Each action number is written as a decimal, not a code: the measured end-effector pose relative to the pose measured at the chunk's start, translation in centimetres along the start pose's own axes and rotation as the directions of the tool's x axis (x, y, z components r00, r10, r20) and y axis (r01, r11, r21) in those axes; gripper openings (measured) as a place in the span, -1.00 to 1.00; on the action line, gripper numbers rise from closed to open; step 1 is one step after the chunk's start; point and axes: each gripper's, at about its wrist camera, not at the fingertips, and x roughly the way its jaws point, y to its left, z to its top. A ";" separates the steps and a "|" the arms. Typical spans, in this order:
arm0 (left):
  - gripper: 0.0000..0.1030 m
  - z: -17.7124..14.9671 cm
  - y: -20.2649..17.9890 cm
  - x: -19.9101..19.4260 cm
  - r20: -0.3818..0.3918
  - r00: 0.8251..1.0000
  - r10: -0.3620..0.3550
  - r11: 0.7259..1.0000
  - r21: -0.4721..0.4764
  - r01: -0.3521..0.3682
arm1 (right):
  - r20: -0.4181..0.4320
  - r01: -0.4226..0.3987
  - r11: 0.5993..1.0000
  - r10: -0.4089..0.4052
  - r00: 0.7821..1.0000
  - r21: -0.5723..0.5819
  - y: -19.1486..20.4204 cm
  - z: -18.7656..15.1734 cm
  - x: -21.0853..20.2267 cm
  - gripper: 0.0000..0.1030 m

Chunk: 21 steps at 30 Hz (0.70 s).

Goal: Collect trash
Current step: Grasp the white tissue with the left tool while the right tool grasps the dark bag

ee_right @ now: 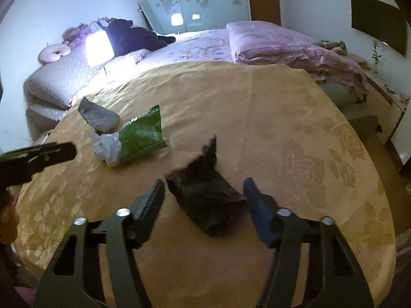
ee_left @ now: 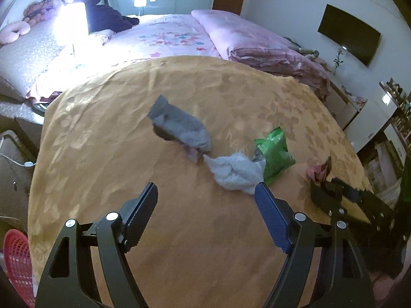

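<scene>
Gold tablecloth (ee_right: 257, 118) as landmark: dark wrapper (ee_right: 205, 200) lies on it between the parted fingers of the right gripper (ee_right: 203, 190); left gripper (ee_left: 205, 192), parted, empty, hovers near white tissue (ee_left: 233, 170).

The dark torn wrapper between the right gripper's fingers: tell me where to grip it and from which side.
Grip the dark crumpled wrapper across its broad lower body, not the thin torn flap sticking up at the far end. Come from the near side, as the open right gripper already does: its fingers flank the body, which lies on the yellow tablecloth, so closing should pinch it.
</scene>
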 end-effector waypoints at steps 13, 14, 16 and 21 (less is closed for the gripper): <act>-0.19 1.4 -1.9 3.7 -0.052 0.996 -0.073 0.997 -0.010 0.073 | 0.016 -0.001 1.000 0.001 1.000 0.010 -0.2 -0.5 0.0 -0.11; -0.23 1.3 -2.1 3.7 -0.051 0.996 -0.077 0.997 -0.002 0.077 | 0.017 -0.001 1.000 0.001 1.000 0.011 -0.1 -0.5 0.0 -0.11; -0.30 1.1 -2.7 3.5 -0.037 0.997 -0.061 0.998 0.031 0.062 | 0.017 -0.001 1.000 0.001 1.000 0.013 -0.1 -0.5 0.1 -0.11; -0.36 0.5 -2.4 3.2 -0.029 0.997 -0.066 0.997 0.034 0.067 | 0.016 -0.004 1.000 0.004 1.000 0.012 -0.2 -0.5 0.0 -0.12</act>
